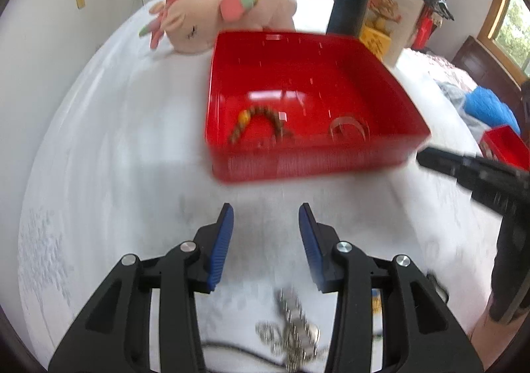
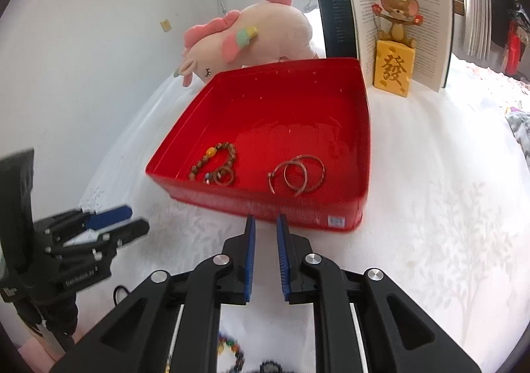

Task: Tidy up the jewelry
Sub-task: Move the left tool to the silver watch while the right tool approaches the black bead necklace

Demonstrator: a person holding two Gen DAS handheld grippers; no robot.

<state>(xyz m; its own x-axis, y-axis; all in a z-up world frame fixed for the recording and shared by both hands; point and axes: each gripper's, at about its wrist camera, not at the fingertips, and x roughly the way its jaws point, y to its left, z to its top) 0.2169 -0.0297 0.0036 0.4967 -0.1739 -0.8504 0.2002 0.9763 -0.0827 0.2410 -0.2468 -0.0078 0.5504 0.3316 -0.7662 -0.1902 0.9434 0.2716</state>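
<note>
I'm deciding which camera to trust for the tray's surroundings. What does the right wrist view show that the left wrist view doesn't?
Right wrist only: the mouse figurine on its yellow block, and three loose metal rings, sharp enough to count.

Left wrist only: a silver chain pile on the bedsheet, a blue cloth.

Both: red tray, bead bracelet, plush unicorn, open book.

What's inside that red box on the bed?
Inside the red box: a brown beaded bracelet with a small ring beside it, and a few thin metal bangles overlapping. Its near wall hides a strip of floor.
</note>
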